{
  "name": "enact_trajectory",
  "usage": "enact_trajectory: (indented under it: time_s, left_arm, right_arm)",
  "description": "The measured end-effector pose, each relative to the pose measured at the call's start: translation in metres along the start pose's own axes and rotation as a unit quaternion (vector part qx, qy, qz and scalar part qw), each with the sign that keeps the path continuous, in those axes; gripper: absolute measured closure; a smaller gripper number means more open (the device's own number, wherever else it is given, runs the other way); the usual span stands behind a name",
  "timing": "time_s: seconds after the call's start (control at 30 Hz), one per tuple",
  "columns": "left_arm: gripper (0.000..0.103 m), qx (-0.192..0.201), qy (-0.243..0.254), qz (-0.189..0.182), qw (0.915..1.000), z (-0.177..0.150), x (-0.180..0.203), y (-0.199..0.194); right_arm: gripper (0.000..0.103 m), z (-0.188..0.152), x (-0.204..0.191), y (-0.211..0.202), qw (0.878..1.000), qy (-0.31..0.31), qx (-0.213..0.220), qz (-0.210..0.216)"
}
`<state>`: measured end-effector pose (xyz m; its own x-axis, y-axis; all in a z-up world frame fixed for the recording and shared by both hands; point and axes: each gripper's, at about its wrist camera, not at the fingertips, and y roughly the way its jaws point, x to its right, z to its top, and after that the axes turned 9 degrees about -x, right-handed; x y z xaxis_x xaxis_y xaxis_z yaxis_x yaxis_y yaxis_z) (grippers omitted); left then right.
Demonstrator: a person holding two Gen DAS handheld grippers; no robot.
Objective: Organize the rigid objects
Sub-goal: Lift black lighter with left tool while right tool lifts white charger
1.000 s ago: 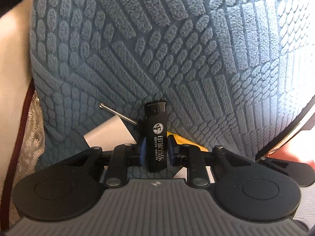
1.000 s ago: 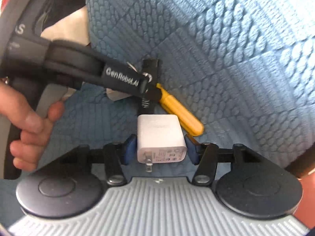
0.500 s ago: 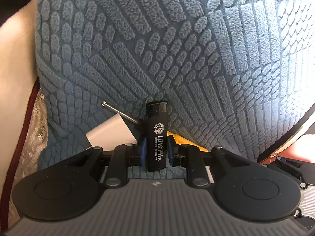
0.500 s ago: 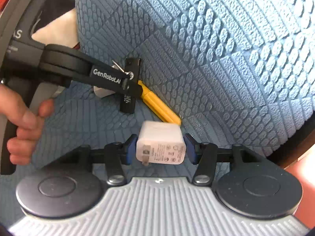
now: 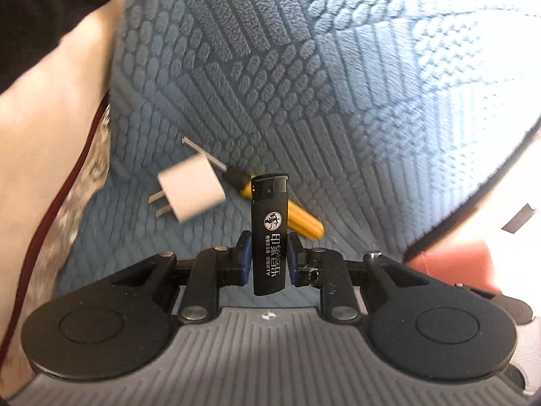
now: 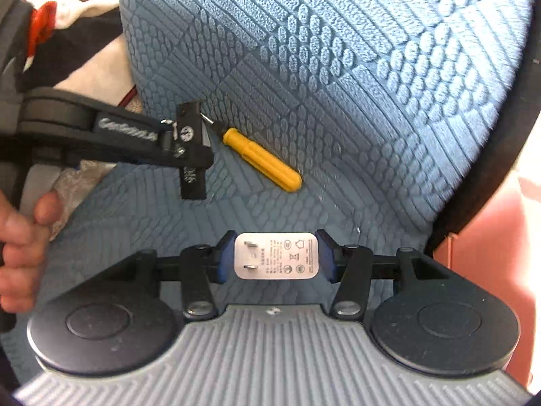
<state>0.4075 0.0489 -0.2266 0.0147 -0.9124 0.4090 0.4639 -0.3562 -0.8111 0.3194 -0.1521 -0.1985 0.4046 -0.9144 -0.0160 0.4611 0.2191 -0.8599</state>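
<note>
Left gripper (image 5: 269,260) clamped on upright lighter (image 5: 269,233); right gripper (image 6: 275,256) clenched on charger (image 6: 275,255). Remaining: screwdriver (image 6: 262,159) on cushion (image 6: 338,67) (handle near-right, shaft far-left), just beyond the left one.

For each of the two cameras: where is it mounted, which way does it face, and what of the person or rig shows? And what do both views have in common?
Left wrist: sits on the left gripper, looking down along its fingers at the blue textured mat; its fingers clamp a black lighter.
Right wrist: sits on the right gripper, also angled down at the mat; its fingers clamp a white charger; the person's hand shows holding the left gripper.
Shared: the mat, the yellow screwdriver, the lighter and the charger.
</note>
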Motion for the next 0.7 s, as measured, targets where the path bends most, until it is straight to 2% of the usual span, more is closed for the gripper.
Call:
enact_trajectory:
  time_s: [0.27,0.47,0.7]
  left_arm:
    - [0.078,0.004,-0.004,-0.030,0.9995,-0.048,0.019,-0.043]
    - [0.078,0.002,0.006,-0.027,0.9996,-0.086,0.031,-0.073]
    - [0.078,-0.003,0.006,-0.012,0.9999,-0.118,0.027,-0.101]
  right_arm:
    - [0.050,-0.038,-0.011,-0.033,1.000,0.023,0.016,0.010]
    - [0.050,-0.060,-0.027,-0.049,1.000,0.023,0.018,0.008]
    - [0.050,-0.077,-0.033,-0.056,0.999,0.032,0.007,0.002]
